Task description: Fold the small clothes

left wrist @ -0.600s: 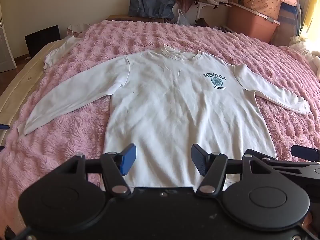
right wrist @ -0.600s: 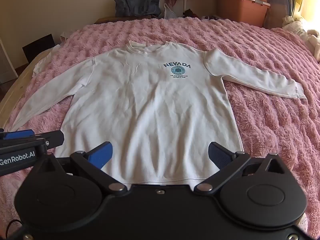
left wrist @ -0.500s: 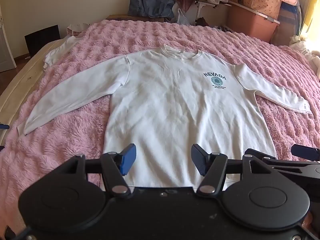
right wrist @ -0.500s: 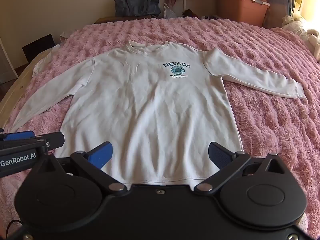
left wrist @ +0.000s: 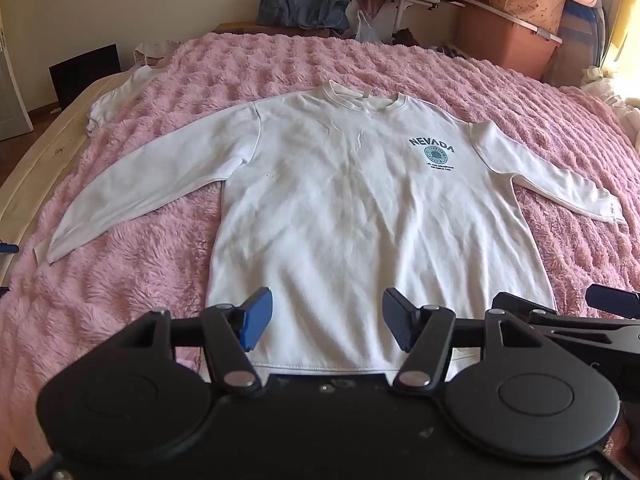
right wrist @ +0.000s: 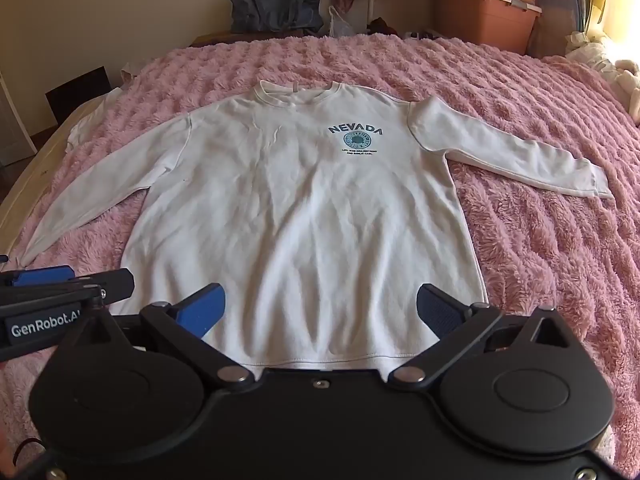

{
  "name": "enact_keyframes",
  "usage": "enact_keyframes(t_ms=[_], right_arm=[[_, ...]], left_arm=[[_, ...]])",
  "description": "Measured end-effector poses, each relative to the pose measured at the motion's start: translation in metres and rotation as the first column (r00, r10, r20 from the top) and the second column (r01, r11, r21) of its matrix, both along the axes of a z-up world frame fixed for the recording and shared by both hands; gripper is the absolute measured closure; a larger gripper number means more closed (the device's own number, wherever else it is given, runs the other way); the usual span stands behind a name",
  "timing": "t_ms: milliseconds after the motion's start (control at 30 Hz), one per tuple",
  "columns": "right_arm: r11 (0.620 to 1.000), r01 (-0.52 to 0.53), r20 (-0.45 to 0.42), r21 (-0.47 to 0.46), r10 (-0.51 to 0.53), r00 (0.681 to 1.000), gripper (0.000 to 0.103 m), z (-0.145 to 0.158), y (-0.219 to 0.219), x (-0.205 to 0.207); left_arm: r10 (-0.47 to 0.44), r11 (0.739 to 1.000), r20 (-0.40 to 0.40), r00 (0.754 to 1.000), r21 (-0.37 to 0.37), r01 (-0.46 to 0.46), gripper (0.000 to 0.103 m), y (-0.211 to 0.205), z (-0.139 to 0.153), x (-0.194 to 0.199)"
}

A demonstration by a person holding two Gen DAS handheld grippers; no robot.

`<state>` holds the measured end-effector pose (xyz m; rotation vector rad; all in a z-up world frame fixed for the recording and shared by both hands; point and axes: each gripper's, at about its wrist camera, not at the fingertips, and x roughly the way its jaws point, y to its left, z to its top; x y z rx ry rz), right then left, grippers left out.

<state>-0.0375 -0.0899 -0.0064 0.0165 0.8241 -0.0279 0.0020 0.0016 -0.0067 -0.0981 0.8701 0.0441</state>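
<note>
Left wrist view: a white sweatshirt [left wrist: 360, 216] lay face up and flat on the pink blanket [left wrist: 132, 280] of the bed, collar at the far end, hem [left wrist: 328, 366] nearest the camera, both sleeves spread out to left and right. Laid out this way, every edge was reachable for a first fold, which had not yet been made. The left gripper [left wrist: 327, 326] hovered over the near hem with its fingers released and spread apart, grasping nothing. Right wrist view: the right gripper [right wrist: 320, 316] was likewise poised above the hem, fingers wide apart and empty, with the left gripper's arm just beside it at the left. Such pairing at the hem suggested a two-handed start. Clutter and a storage bin [right wrist: 480, 20] stood beyond the far end of the bed.
</note>
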Motion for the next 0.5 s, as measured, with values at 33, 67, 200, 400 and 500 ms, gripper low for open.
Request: enact_keyframes(t_ms=[33, 67, 200, 400, 500], right_arm=[[1.0, 0.001, -0.001, 0.0, -0.001, 1.0, 0.0, 0.0, -0.0001, 0.0], [1.0, 0.002, 0.001, 0.001, -0.002, 1.0, 0.0, 0.0001, -0.0001, -0.0003], [1.0, 0.002, -0.001, 0.0, -0.002, 1.0, 0.0, 0.0014, -0.0001, 0.0006], [1.0, 0.002, -0.006, 0.0, -0.002, 1.0, 0.0, -0.0011, -0.0004, 0.001], [1.0, 0.002, -0.005, 0.0, -0.002, 1.0, 0.0, -0.0015, 0.0012, -0.0005]], left_arm=[[0.001, 1.0, -0.002, 1.0, -0.004, -0.001, 0.039, 0.0004, -0.0003, 0.0001], [-0.001, 1.0, -0.004, 1.0, -0.007, 0.001, 0.039, 0.0005, -0.0005, 0.0001], [-0.002, 1.0, -0.007, 1.0, -0.003, 0.002, 0.039, -0.0003, -0.0013, 0.001], [0.003, 1.0, -0.016, 1.0, -0.003, -0.003, 0.039, 0.0006, -0.0035, 0.0019], [0.004, 1.0, -0.019, 1.0, -0.003, -0.004, 0.039, 0.0003, -0.0037, 0.0024]])
